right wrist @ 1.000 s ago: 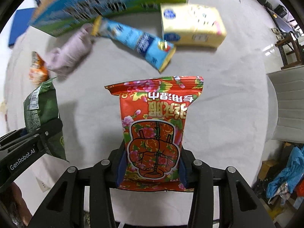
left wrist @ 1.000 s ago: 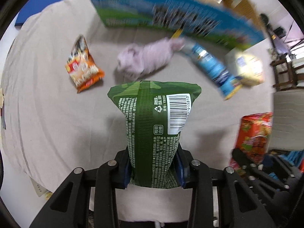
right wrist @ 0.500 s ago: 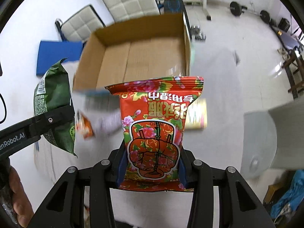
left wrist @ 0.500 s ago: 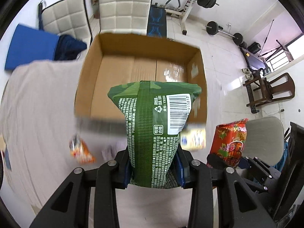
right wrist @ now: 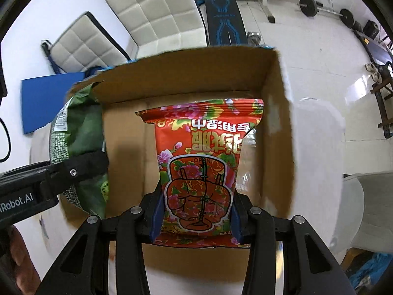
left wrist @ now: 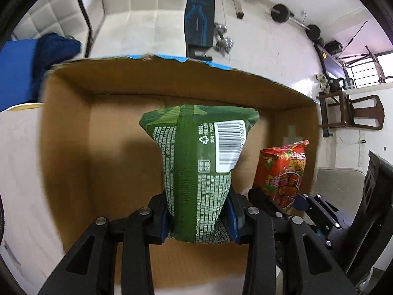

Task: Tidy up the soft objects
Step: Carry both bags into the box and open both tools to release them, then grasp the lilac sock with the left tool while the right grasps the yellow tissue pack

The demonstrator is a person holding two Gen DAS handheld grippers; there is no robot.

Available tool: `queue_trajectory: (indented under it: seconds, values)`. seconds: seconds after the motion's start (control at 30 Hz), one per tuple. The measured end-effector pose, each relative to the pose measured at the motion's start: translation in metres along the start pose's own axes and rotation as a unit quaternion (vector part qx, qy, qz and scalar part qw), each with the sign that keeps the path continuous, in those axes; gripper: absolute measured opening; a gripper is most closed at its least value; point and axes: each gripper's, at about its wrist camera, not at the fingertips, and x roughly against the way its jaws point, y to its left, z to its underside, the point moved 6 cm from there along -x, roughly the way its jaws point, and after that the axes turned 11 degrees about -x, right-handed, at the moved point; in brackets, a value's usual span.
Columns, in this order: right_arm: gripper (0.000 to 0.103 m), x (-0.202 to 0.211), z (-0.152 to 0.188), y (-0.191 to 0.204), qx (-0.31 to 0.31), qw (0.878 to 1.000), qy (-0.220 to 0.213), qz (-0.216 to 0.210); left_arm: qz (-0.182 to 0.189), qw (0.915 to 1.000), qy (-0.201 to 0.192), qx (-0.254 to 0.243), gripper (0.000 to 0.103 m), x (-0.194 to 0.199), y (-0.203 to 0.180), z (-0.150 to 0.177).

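My left gripper (left wrist: 199, 218) is shut on a green snack bag (left wrist: 196, 162) with a white barcode, held upright over the open cardboard box (left wrist: 73, 147). My right gripper (right wrist: 195, 223) is shut on a red flowered wet-wipe pack (right wrist: 201, 162), also over the box (right wrist: 282, 127). The red pack shows at the right in the left wrist view (left wrist: 285, 172). The green bag and left gripper show at the left in the right wrist view (right wrist: 81, 147). The box floor under both packs looks bare.
The box stands on a cloth-covered table (left wrist: 19, 172). White padded chairs (right wrist: 152, 17), a blue cushion (right wrist: 46, 98), a weight bench (right wrist: 223, 14) and dumbbells lie beyond the box. A wooden chair (left wrist: 353, 113) stands at the right.
Both grippers moved forward and up from over the table to above the box, which now fills both views. The table's other items have dropped out of sight. Both grips are unchanged.
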Motion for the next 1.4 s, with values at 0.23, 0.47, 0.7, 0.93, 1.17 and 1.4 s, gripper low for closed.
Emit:
queue_trajectory:
  seconds: [0.23,0.47,0.7,0.93,1.17,1.4]
  values:
    - [0.046,-0.052,-0.031,0.001,0.003,1.000,0.004,0.026,0.024,0.9992,0.031,-0.001,0.034,-0.041,0.011,-0.020]
    - [0.049,-0.067,-0.046,0.000,0.002,0.999,0.004,0.035,-0.017,0.9996,0.024,0.002,0.043,-0.031,0.012,-0.012]
    - [0.068,-0.056,-0.034,-0.005,0.008,0.999,-0.003,0.052,-0.068,0.9974,-0.016,-0.018,0.072,0.005,0.010,0.005]
    - [0.100,-0.033,0.010,-0.001,0.011,0.998,-0.022,0.062,-0.106,0.9923,-0.059,-0.021,0.096,0.045,0.024,0.037]
    - [0.103,-0.001,0.051,-0.001,0.010,0.995,-0.071,0.076,-0.124,0.9855,-0.111,-0.032,0.103,0.074,0.020,0.061]
    - [0.103,0.032,0.084,0.007,0.005,0.991,-0.109,0.076,-0.147,0.9754,-0.155,-0.054,0.103,0.108,-0.002,0.099]
